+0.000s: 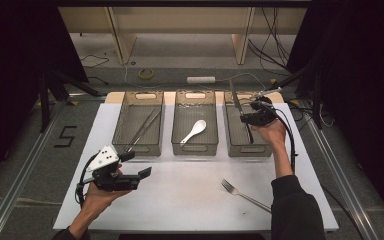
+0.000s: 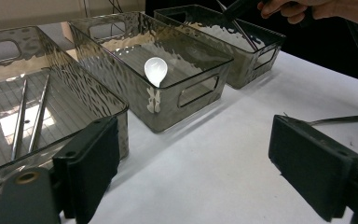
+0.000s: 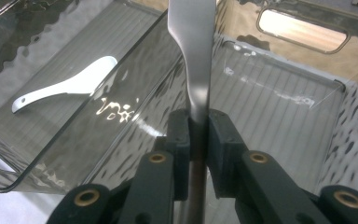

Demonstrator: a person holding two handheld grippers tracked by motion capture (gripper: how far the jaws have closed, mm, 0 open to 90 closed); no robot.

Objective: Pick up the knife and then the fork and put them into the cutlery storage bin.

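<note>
- The right tongs (image 1: 252,119) are clamping a table knife (image 3: 193,56), jaws closed tight on the metal, as the right gripper view is showing.
- In the high view, the knife is hanging over the right bin (image 1: 235,145), blade pointing away from the person, not lying on the bin's floor.
- The left tongs (image 1: 136,175) are gaping wide with nothing between the jaws, hovering above the white worktop (image 1: 190,200) just in front of the left bin (image 1: 122,142).
- A pair of long metal chopsticks (image 1: 144,129) is lying slantwise in the left bin.
- A white spoon (image 1: 194,131) is resting in the middle bin (image 1: 177,145), bowl toward the far end.
- A fork (image 1: 245,194) is lying on the worktop near the person's right sleeve, tines pointing left and away from the person.
- The three bins are standing side by side along the far half of the worktop, each apart from its neighbour.
</note>
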